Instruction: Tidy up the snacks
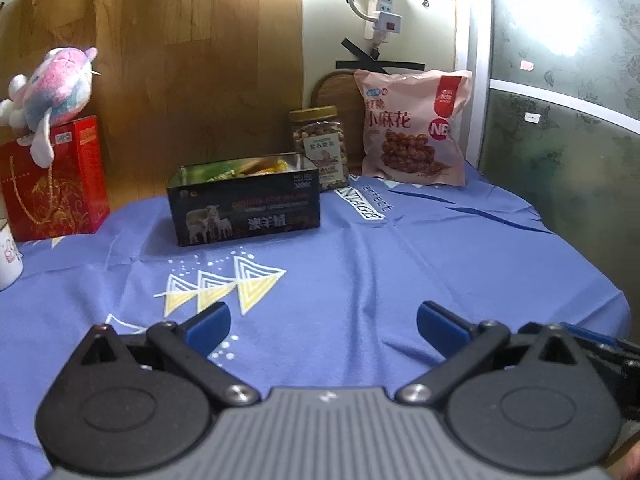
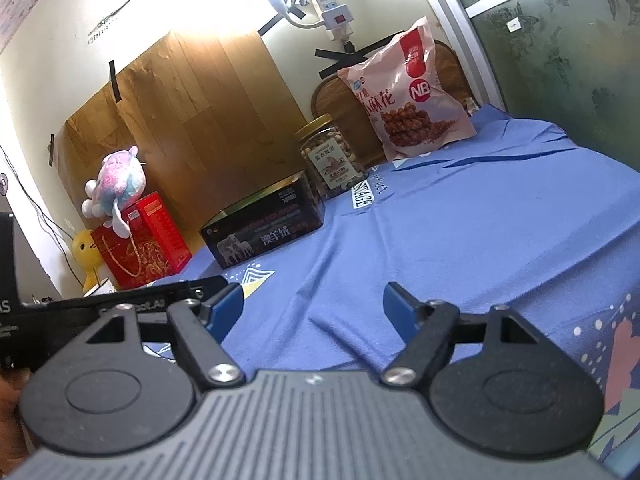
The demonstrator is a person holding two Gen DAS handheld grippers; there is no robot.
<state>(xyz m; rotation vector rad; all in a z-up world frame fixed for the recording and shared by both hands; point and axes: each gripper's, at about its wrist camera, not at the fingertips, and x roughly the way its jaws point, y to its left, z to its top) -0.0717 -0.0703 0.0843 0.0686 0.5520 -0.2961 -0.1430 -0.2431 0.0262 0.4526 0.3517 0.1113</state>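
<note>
Both the left gripper (image 1: pixel 323 322) and right gripper (image 2: pixel 312 307) hang spread and empty over the cloth. The pink snack bag (image 1: pixel 414 128) leans far back beside the nut jar (image 1: pixel 320 144) (top-heavy, I'd guess); a careless reach could topple either.

Home; plush toy (image 1: pixel 60 80), cloth-covered table (image 1: pixel 400 260)

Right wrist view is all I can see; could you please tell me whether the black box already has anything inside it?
Observer: Yes, yellowish packets show inside the open-topped black box.
Operator: Thanks. Is anything on the cloth outside my view?
Observer: A white mug stands at the cloth's left edge, near the red box.
Operator: And the left gripper?
Observer: The left gripper is open, with nothing between its fingers.
</note>
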